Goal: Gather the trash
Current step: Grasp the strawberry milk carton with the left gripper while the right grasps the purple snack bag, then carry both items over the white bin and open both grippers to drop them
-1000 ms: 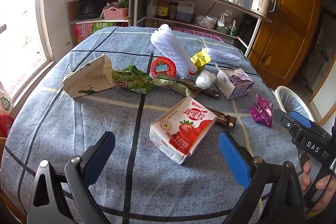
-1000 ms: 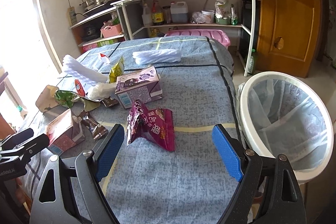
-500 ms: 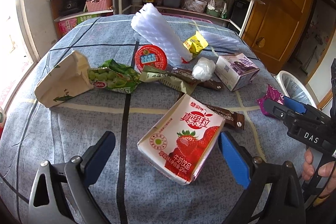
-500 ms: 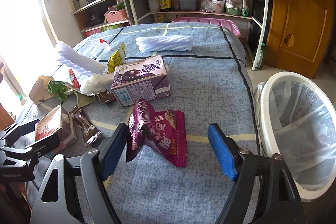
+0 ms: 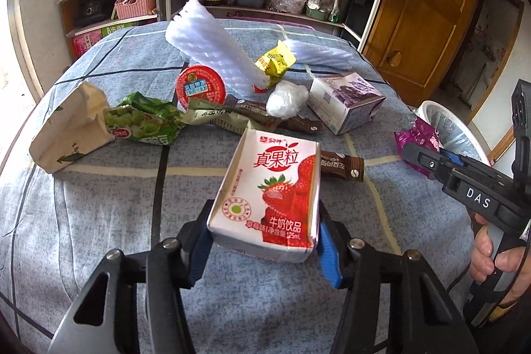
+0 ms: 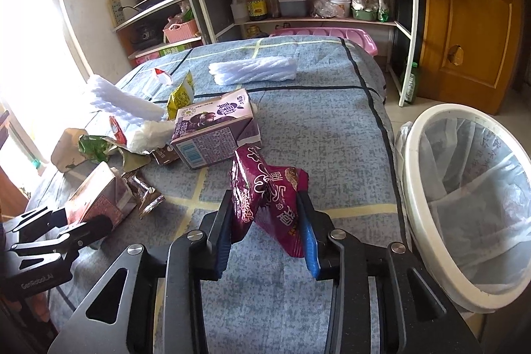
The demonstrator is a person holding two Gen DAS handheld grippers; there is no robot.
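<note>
Collection stands at an early stage, judged by how much litter lies on the blue checked tablecloth [image 5: 99,221]. The left gripper [image 5: 262,241] has just been closing, and its blue pads now press both sides of the strawberry milk carton [image 5: 268,191], which sits on the cloth near the table's front edge. The right gripper [image 6: 265,221] has likewise just been closing; its jaws pinch the crumpled purple snack bag [image 6: 268,191], which lies near the table edge closest to the bin. The white waste bin [image 6: 411,188], lined with a clear bag, stands on the floor just beside the table on the right; its liner shows no trash inside as far as the right wrist view reveals. Neither item appears lifted clear yet. Outstanding on the table: a purple drink carton [image 5: 345,102], a green snack packet [image 5: 142,121], a paper bag [image 5: 69,128], a red-lidded cup [image 5: 200,87], two white foam sleeves [image 5: 212,52], a yellow wrapper [image 5: 275,62], a brown wrapper [image 5: 341,166] and a white crumpled wad [image 5: 287,98]. Both held items next need carrying to the bin.
</note>
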